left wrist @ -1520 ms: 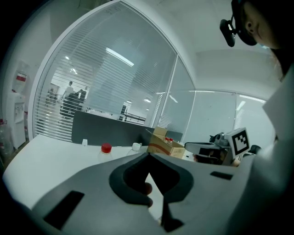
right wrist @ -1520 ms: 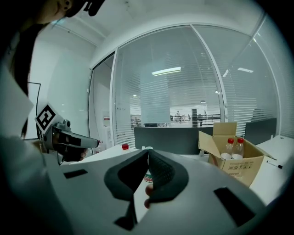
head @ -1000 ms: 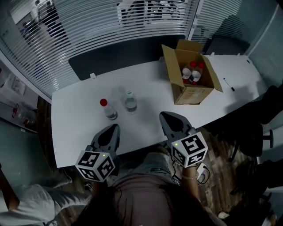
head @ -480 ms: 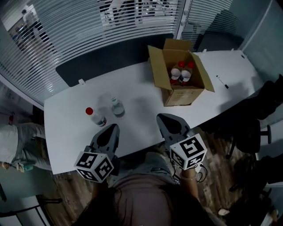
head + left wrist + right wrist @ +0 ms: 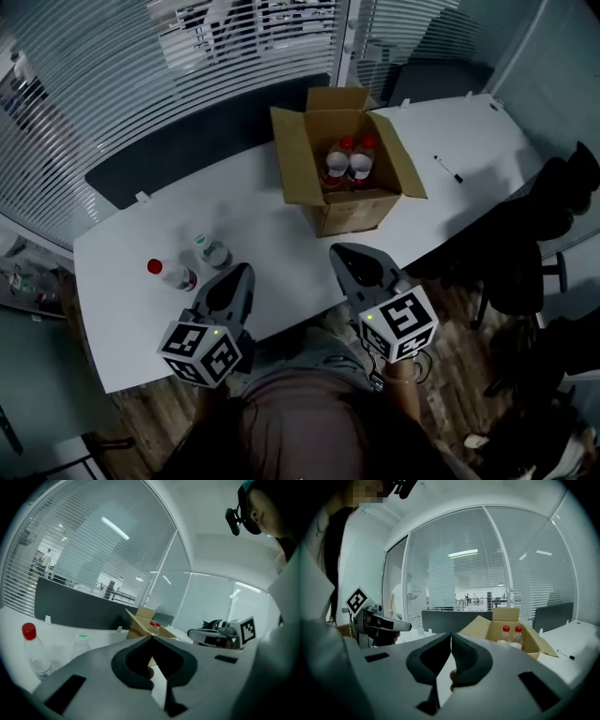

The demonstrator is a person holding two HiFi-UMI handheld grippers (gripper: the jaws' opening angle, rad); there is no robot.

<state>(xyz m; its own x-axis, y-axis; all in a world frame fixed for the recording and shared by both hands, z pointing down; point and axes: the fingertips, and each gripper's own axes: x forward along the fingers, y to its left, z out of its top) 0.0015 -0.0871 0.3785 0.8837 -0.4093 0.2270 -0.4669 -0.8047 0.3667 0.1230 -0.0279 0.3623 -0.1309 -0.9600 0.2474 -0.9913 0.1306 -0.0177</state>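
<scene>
Tabletop: a long white tabletop (image 5: 262, 230) runs slantwise across the head view and carries everything named below.
Cardboard box: the cardboard box (image 5: 361, 212) stands on the far half of the tabletop with its top open and all four flaps spread outward. It lies ahead of the right tongs and well apart from them.
Left tongs: the left tongs (image 5: 244, 269) are held low, close to the person's body, with the marker cube (image 5: 201, 352) nearest the person. The tips reach forward over the tabletop's near edge. In the left gripper view they lie about level, with the tips pressed together and nothing between them.
Right tongs: the right tongs (image 5: 340, 251) are held the same way, side by side with the left pair and pointing away from the person toward the box. In the right gripper view their tips also meet, and they grip nothing.
Boxed bottles: two boxed bottles (image 5: 348, 161) with red caps stand upright side by side inside the box, touching or nearly so.
Red-capped bottle: the red-capped bottle (image 5: 172, 275) stands upright on the tabletop, long axis vertical, to the left of the left tongs' tips.
Green-capped bottle: the green-capped bottle (image 5: 213, 252) also stands upright, just beside the red-capped one. It is the nearer of the two to the left tongs and does not touch them.
Pen: a dark pen (image 5: 448, 171) lies flat near the tabletop's right end.
</scene>
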